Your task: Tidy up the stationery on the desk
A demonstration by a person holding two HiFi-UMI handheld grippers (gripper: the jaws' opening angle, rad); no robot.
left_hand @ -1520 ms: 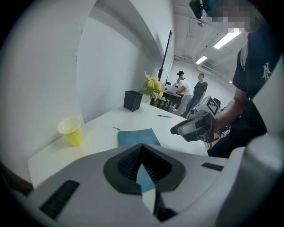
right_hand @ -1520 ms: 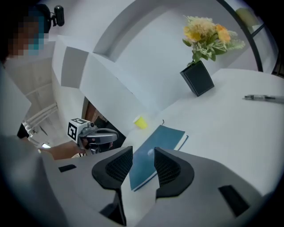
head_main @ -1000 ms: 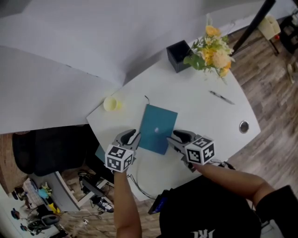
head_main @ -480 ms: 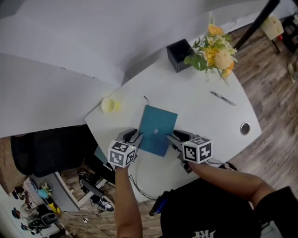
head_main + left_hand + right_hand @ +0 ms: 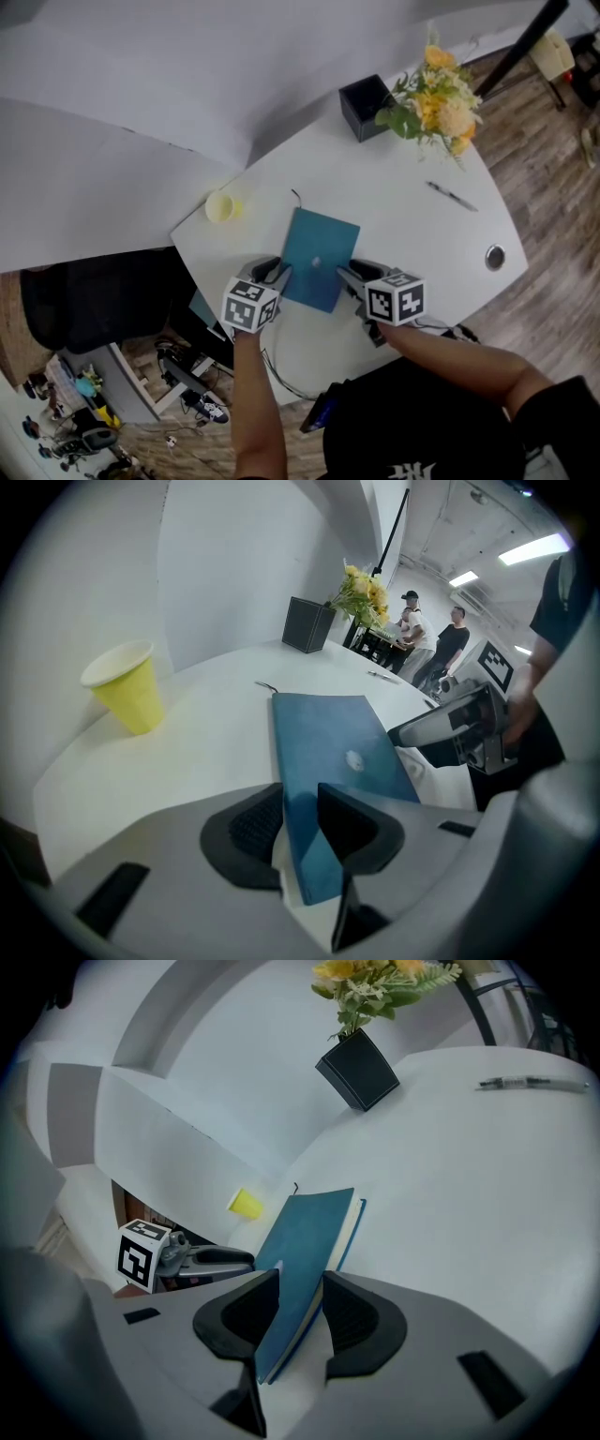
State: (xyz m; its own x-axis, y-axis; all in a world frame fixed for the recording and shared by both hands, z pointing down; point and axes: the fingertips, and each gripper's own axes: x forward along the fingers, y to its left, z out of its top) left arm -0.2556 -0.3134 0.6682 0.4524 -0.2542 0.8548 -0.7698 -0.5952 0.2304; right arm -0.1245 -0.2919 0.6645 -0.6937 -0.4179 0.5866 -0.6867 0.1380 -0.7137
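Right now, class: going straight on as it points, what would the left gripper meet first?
The blue notebook: its near corner stands between the left gripper's jaws, which have just been opening, so contact would probably come at once.

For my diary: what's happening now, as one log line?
left gripper: jaws just opening, notebook corner between | right gripper: jaws just closing, notebook edge between, not clamped | notebook: on desk

Head view steeply down over desk [image 5: 412, 234]; gripper views low and close, blue notebook [image 5: 319, 258] common to all.
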